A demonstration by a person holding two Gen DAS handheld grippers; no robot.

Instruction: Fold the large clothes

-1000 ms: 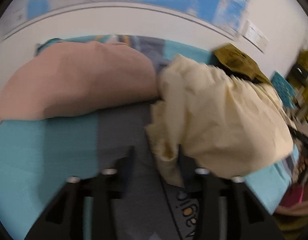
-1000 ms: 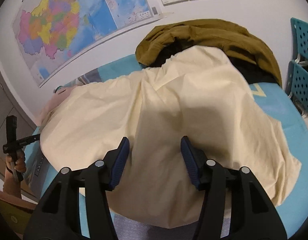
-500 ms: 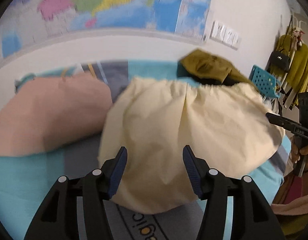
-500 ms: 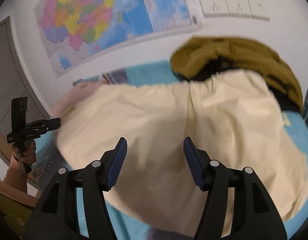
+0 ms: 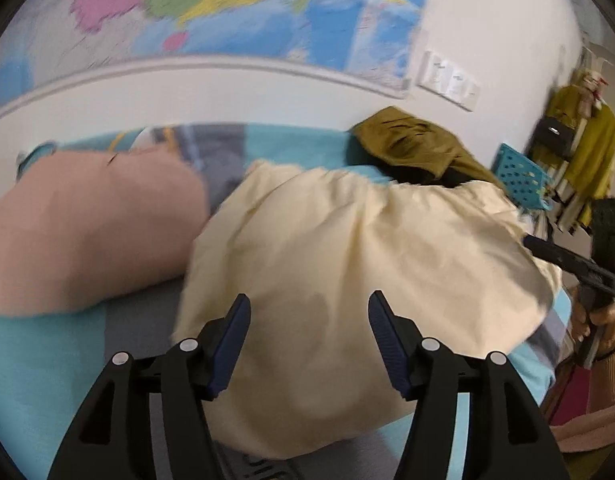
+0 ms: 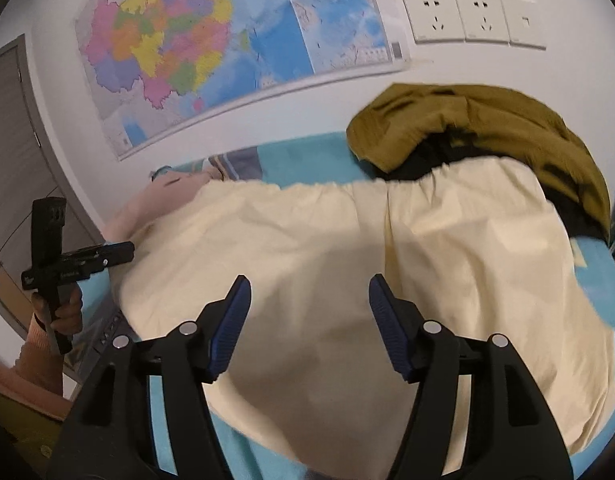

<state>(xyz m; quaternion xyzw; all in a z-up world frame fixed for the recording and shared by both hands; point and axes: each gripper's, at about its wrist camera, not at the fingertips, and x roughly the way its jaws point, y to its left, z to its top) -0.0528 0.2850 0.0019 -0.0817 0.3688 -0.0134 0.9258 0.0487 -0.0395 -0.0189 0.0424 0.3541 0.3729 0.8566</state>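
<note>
A large cream garment (image 5: 347, 264) lies spread flat on the teal and grey bed cover (image 5: 39, 352); it also fills the middle of the right wrist view (image 6: 347, 264). My left gripper (image 5: 309, 332) is open and empty, held above the garment's near left part. My right gripper (image 6: 309, 312) is open and empty above the garment's near edge. The right gripper shows at the right edge of the left wrist view (image 5: 563, 260), and the left gripper at the left edge of the right wrist view (image 6: 79, 260).
A pink garment (image 5: 83, 232) lies left of the cream one, partly under it (image 6: 147, 208). An olive garment (image 6: 487, 124) over something dark sits at the back against the wall. A map (image 6: 227, 44) and sockets (image 6: 471, 20) hang on the wall. A teal basket (image 5: 523, 176) stands at right.
My left gripper let go of the bunched cream garment and opened. The garment now lies spread out flat. Both grippers have pulled back and risen a little.
</note>
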